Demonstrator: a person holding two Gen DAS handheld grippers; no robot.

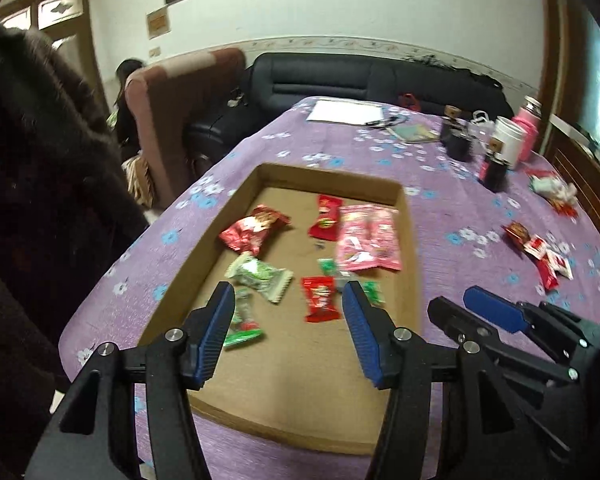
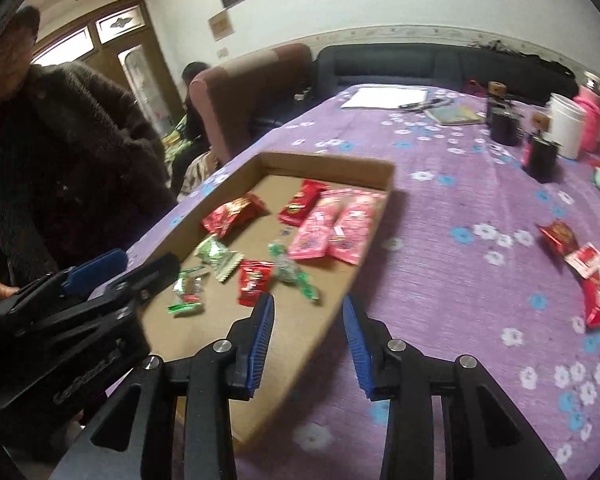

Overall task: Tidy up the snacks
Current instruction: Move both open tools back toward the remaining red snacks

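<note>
A shallow cardboard tray (image 1: 332,178) (image 2: 328,164) lies on a purple flowered tablecloth. It holds several snacks: a pink packet (image 1: 368,238) (image 2: 340,226), red packets (image 1: 256,230) (image 2: 302,202), a small red candy (image 1: 319,298) (image 2: 253,282) and green candies (image 1: 260,276) (image 2: 218,258). My left gripper (image 1: 288,296) is open and empty above the tray's near half. My right gripper (image 2: 308,306) is open and empty over the tray's right rim; it also shows in the left wrist view (image 1: 454,304). More red snacks (image 1: 540,254) (image 2: 584,268) lie loose on the cloth at the right.
Dark cups (image 1: 458,140) (image 2: 542,156), a white jar (image 1: 510,140) (image 2: 568,128), a pink bottle (image 1: 530,126), a booklet (image 2: 456,114) and white paper (image 1: 346,112) stand at the table's far end. A person in a dark coat (image 2: 60,152) stands at the left. Sofas are behind.
</note>
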